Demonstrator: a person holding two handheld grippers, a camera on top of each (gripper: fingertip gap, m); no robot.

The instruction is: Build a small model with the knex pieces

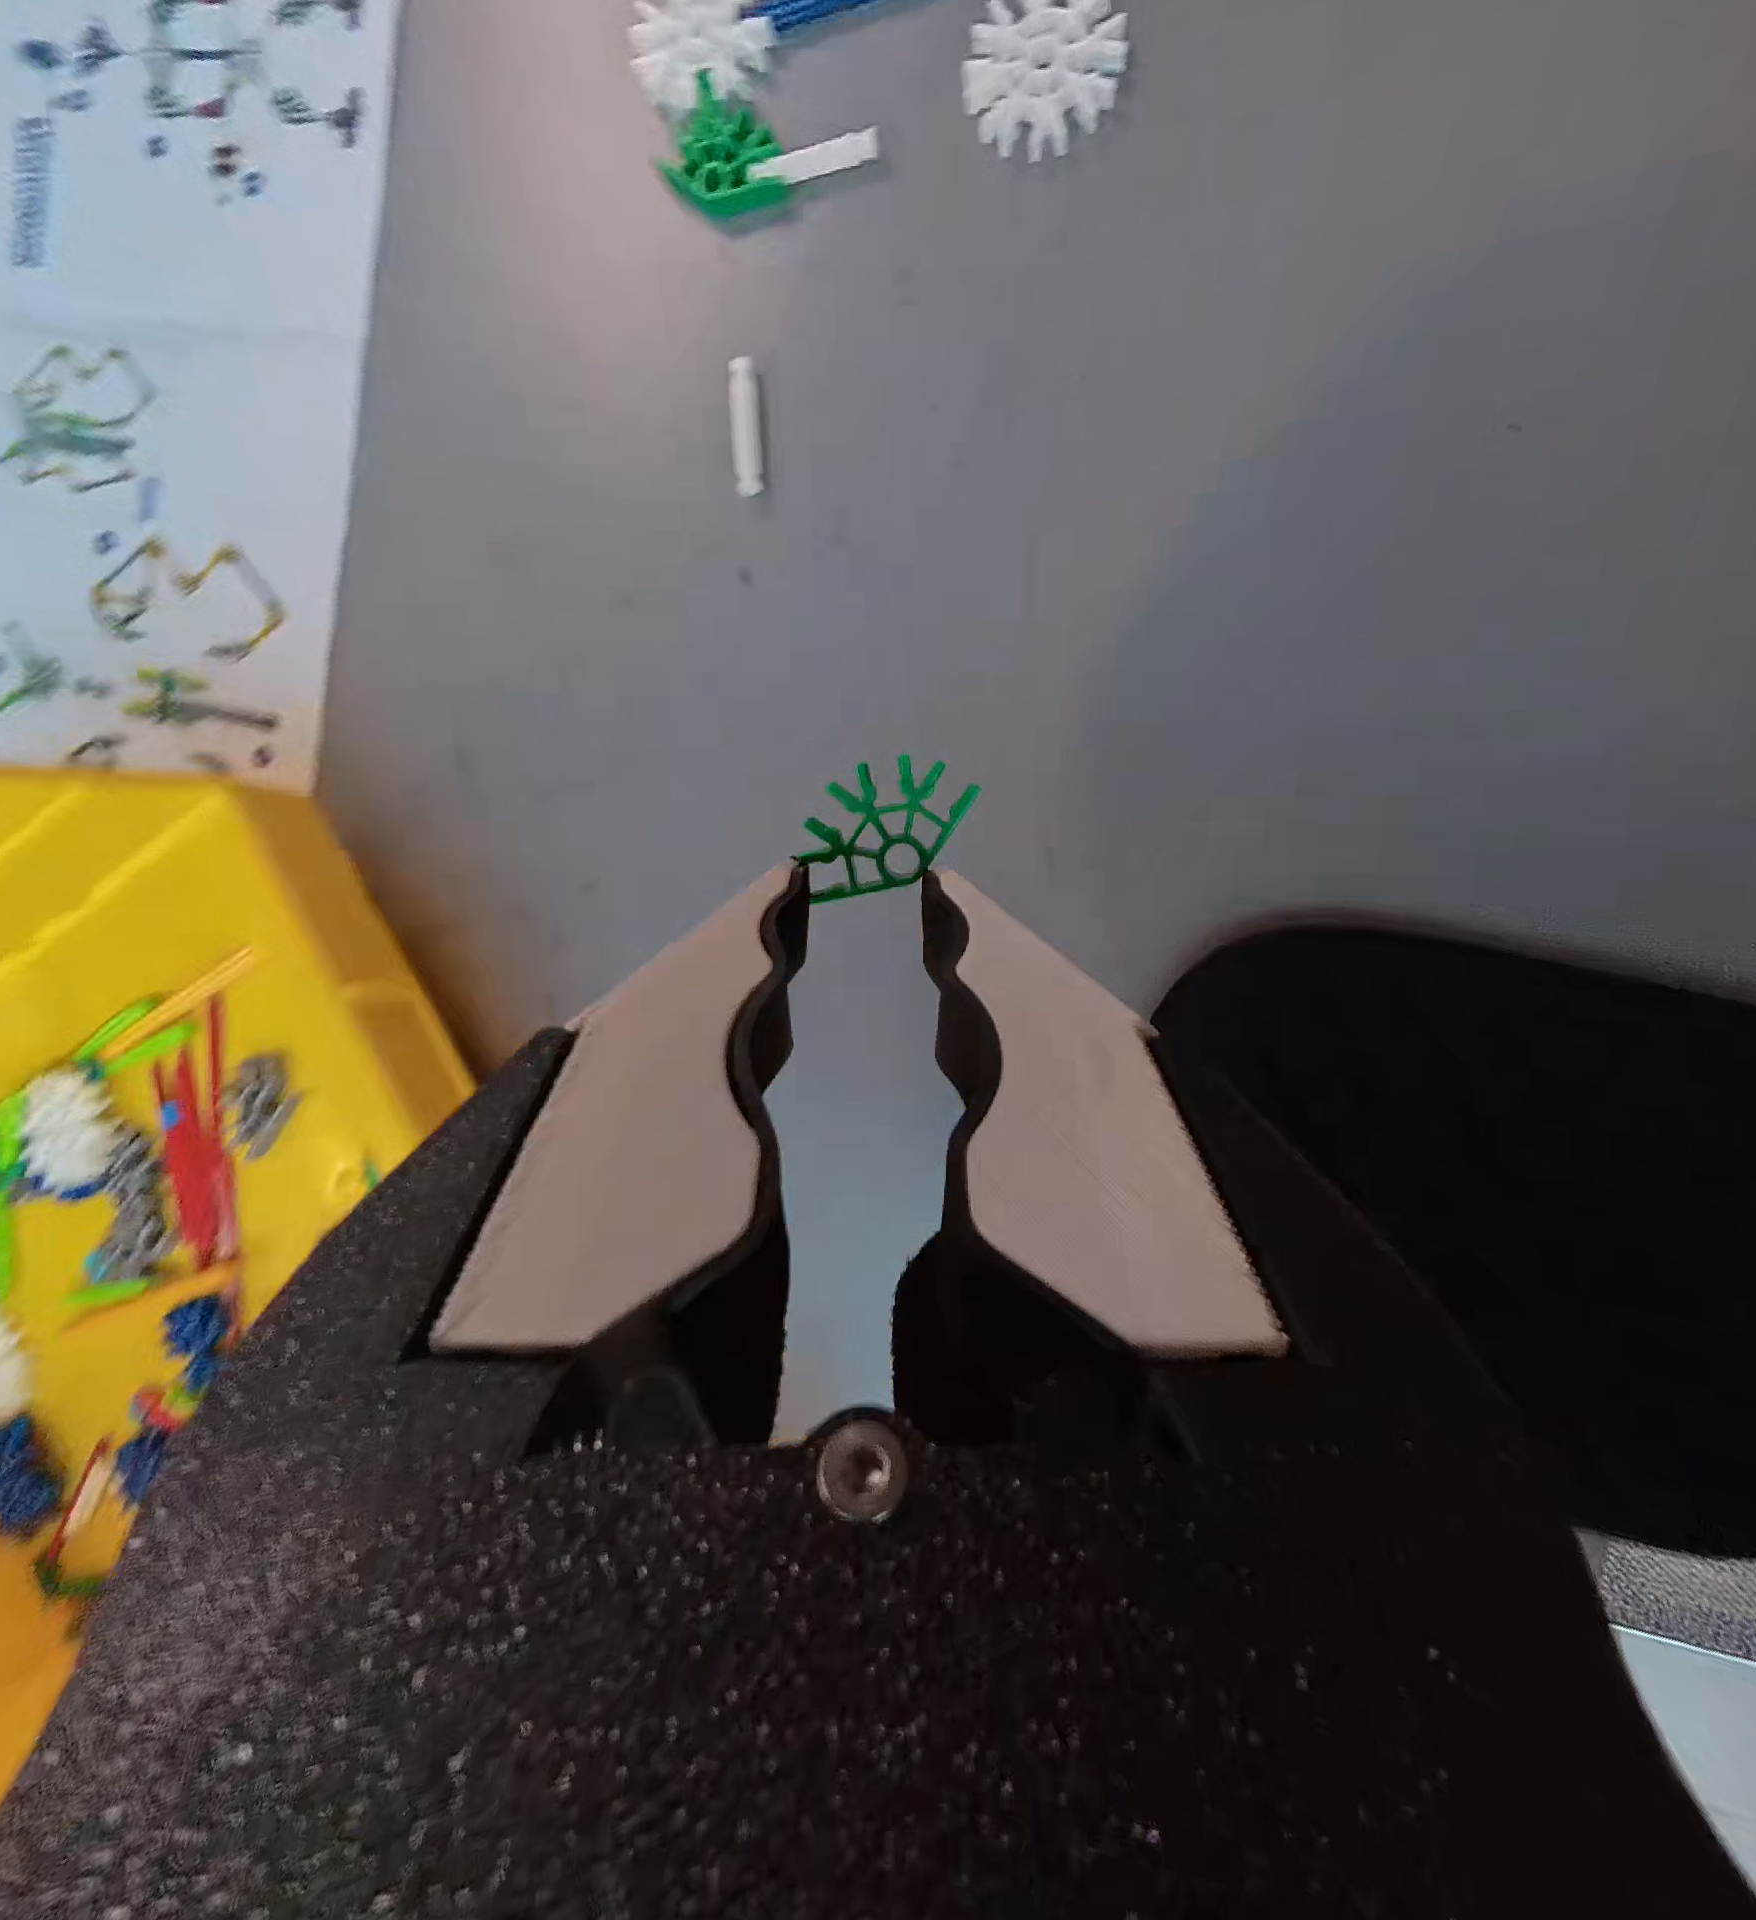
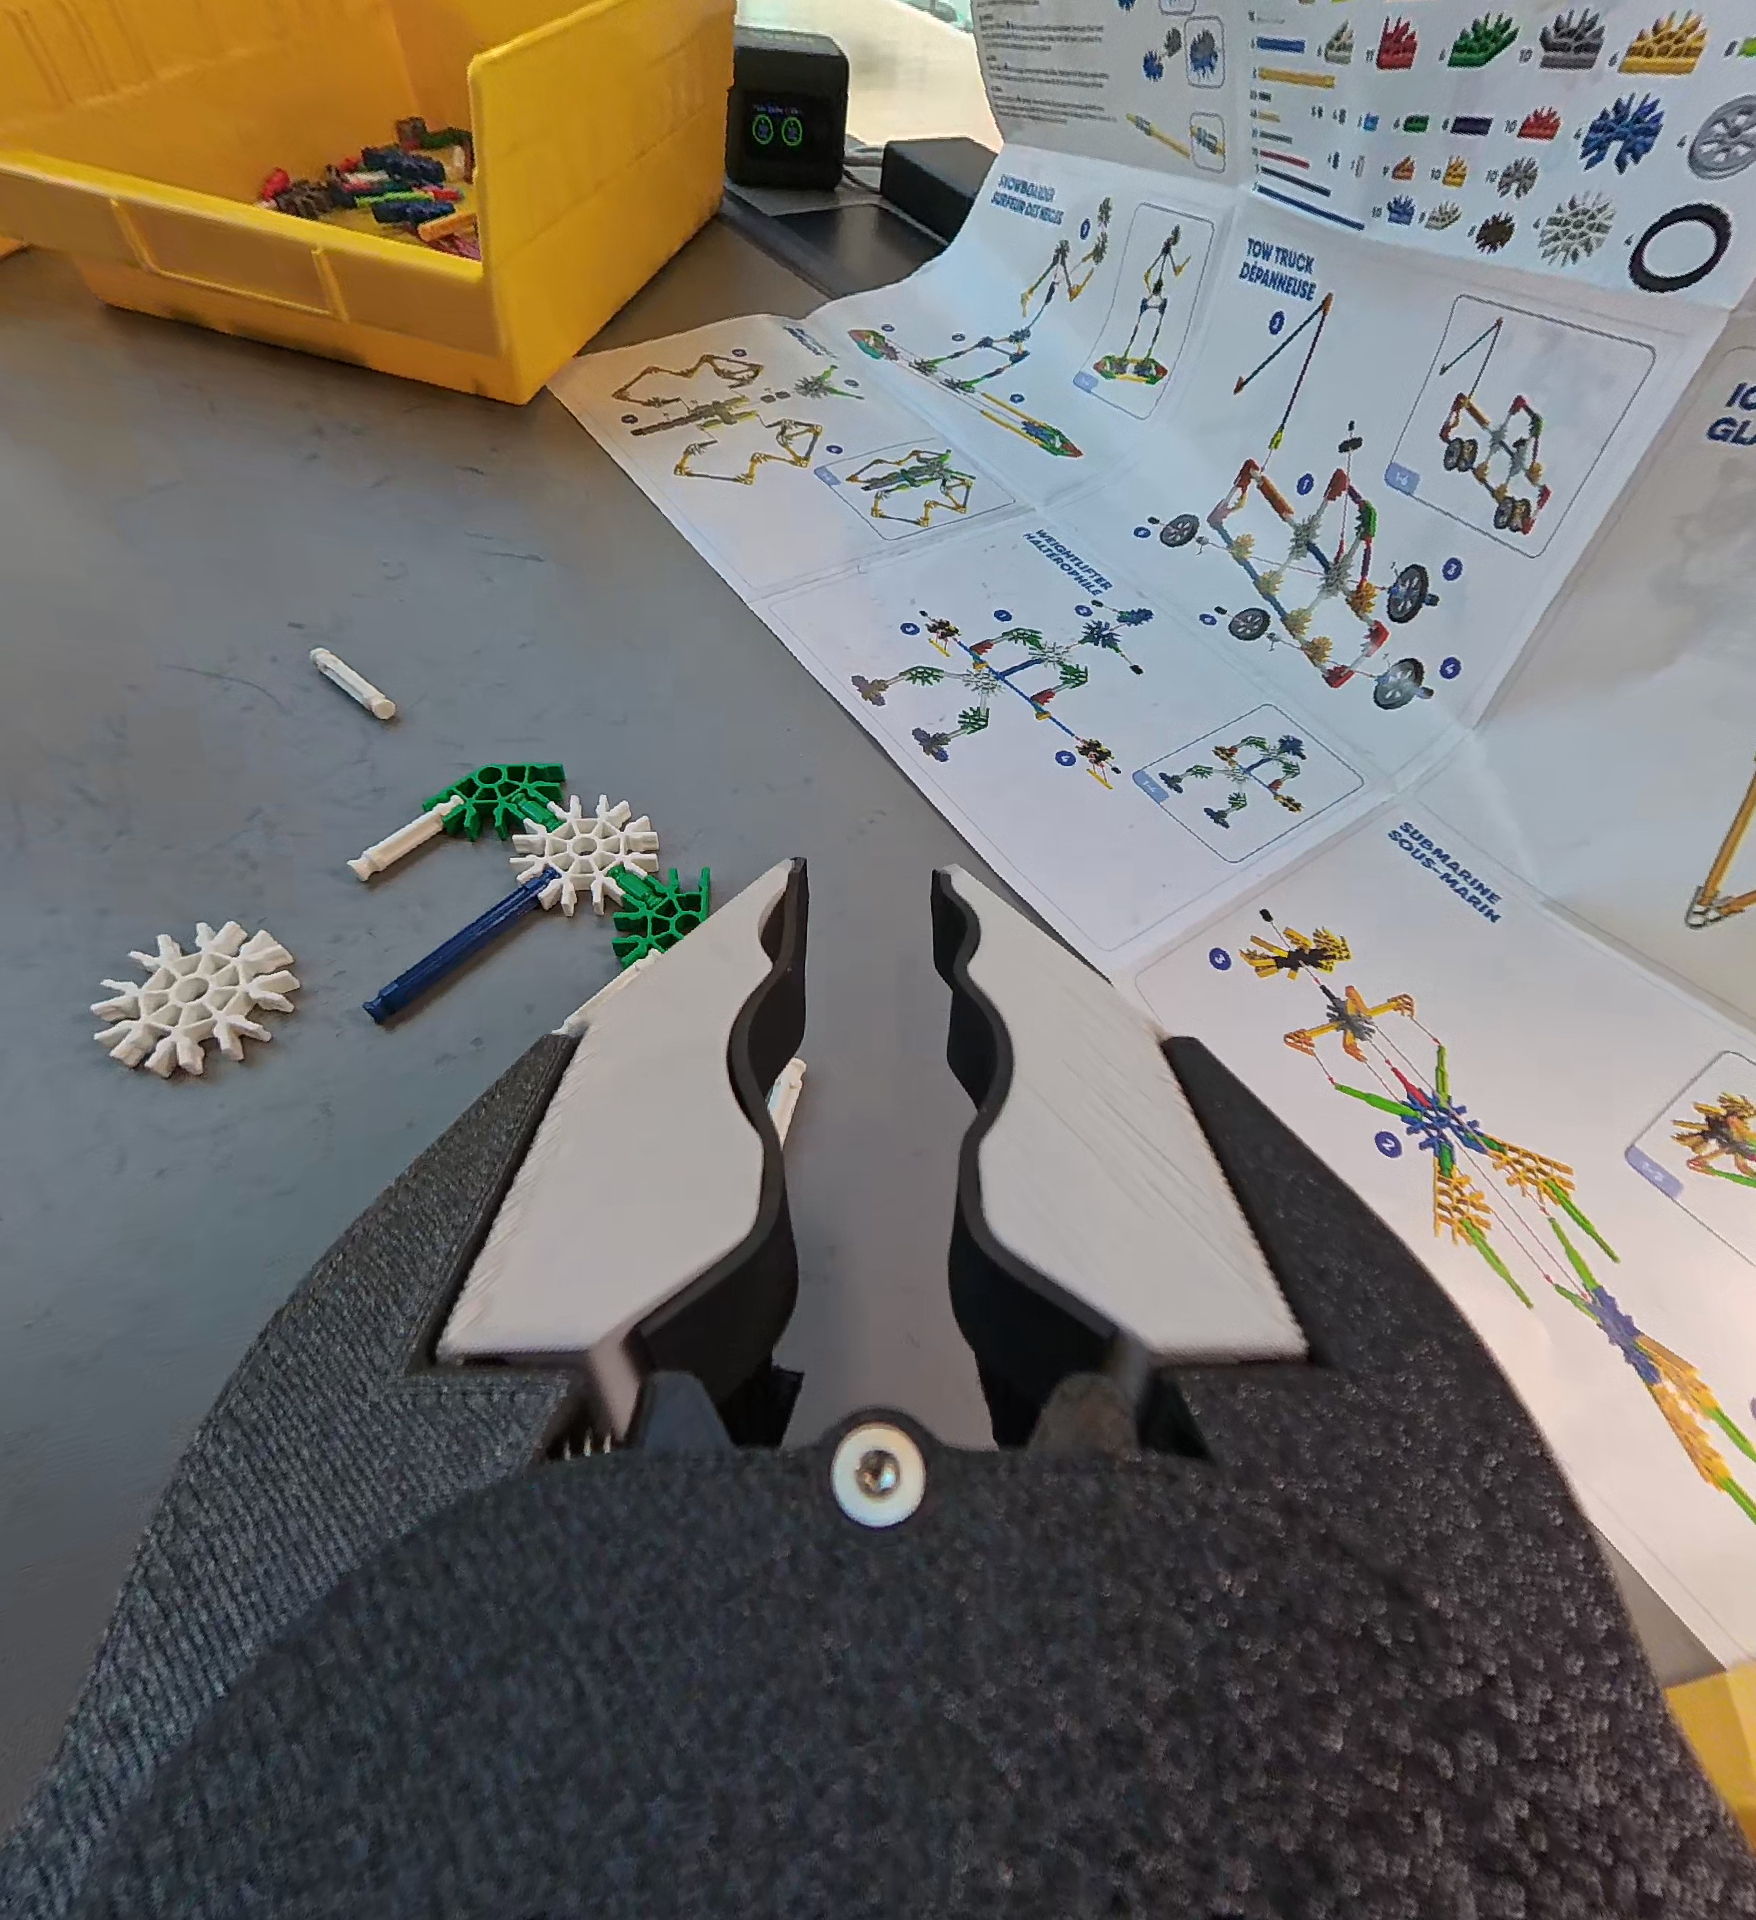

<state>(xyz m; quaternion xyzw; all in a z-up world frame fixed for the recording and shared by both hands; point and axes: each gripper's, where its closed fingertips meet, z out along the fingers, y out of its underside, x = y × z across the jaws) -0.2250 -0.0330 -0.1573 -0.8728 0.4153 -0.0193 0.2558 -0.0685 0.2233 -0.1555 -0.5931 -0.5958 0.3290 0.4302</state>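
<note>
My left gripper point(image 1: 861, 881) is shut on a green half-round connector point(image 1: 889, 844), held by its tips above the grey table point(image 1: 1269, 520). Ahead of it lie a short white rod point(image 1: 746, 426), a loose white snowflake connector point(image 1: 1045, 78) and a small assembly with a green connector point(image 1: 723, 161). My right gripper point(image 2: 869, 883) is open and empty, low over the table. Just left of it lies the assembly point(image 2: 583, 847): a white snowflake connector, two green connectors, a blue rod point(image 2: 458, 951) and a white rod. The loose white snowflake connector point(image 2: 196, 997) and the short white rod point(image 2: 352, 683) lie farther left.
A yellow bin point(image 1: 74, 1039) of mixed building pieces stands at the left gripper's left; it also shows in the right wrist view point(image 2: 334, 208). A folded instruction sheet point(image 2: 1321, 623) covers the table's right side. A small black device point(image 2: 789, 109) stands behind. A black shape point(image 1: 1476, 1195) lies at the left gripper's right. Tip to tip, the grippers are about 30 cm apart. The right tips stand about 10 cm off the blue rod point(image 2: 458, 951).
</note>
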